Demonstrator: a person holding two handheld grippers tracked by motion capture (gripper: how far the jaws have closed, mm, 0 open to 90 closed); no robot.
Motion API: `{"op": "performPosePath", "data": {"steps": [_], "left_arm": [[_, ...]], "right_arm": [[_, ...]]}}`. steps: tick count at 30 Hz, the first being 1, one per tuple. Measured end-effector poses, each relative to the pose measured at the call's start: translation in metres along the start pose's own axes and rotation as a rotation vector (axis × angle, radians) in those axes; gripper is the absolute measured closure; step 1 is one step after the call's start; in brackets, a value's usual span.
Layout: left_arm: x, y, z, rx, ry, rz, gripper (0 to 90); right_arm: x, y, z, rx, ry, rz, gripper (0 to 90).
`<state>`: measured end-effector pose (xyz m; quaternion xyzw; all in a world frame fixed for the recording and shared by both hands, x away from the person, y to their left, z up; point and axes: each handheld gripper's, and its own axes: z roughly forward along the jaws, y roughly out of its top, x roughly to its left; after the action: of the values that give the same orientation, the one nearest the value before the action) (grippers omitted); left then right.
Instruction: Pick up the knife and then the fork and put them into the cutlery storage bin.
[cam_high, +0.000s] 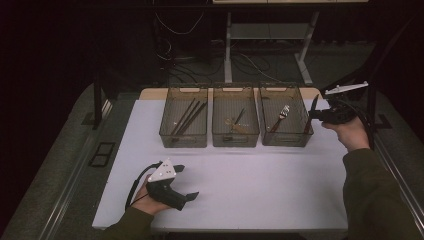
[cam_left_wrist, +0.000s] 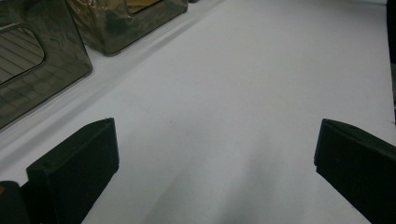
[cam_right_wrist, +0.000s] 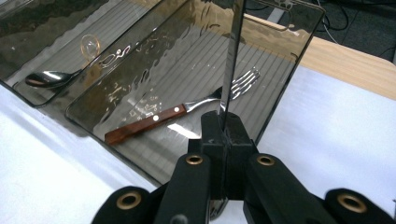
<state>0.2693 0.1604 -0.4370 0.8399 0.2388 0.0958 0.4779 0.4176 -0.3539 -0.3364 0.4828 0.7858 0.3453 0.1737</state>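
The right tongs (cam_right_wrist: 227, 122) pinch a thin, stiff, slippery knife (cam_right_wrist: 232, 60) edge-on above the fork's bin (cam_right_wrist: 289, 84), best gripped by its flats, while the left tongs (cam_left_wrist: 212, 163) gape empty over the bench (cam_left_wrist: 261, 84).

The knife (cam_right_wrist: 231, 60) runs past the top edge, its handle hidden inside the tool (cam_right_wrist: 225, 130).

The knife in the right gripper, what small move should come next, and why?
Probably ease the knife over the right bin and lower it in. The right gripper is shut on it, blade up above that bin's rim, where a fork already lies.
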Motion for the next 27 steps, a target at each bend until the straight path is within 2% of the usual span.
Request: {"op": "performPosePath", "data": {"steps": [9, 12, 17, 27], "left_arm": [[0.0, 0.0, 0.0, 0.001, 0.011, 0.009, 0.0], [-0.001, 0.0, 0.001, -0.008, 0.012, -0.001, 0.0], [-0.001, 0.001, 0.001, -0.009, 0.017, 0.004, 0.0], [-0.001, 0.001, 0.001, -0.012, 0.019, 0.005, 0.0]], "right_arm": [[0.001, 0.006, 0.017, -0.038, -0.014, 0.011, 89.6], [0.004, 0.008, 0.024, -0.045, -0.018, 0.012, 89.5], [0.008, 0.013, 0.036, -0.04, -0.029, -0.006, 89.4], [0.011, 0.019, 0.064, -0.018, -0.038, -0.002, 89.1]]}}
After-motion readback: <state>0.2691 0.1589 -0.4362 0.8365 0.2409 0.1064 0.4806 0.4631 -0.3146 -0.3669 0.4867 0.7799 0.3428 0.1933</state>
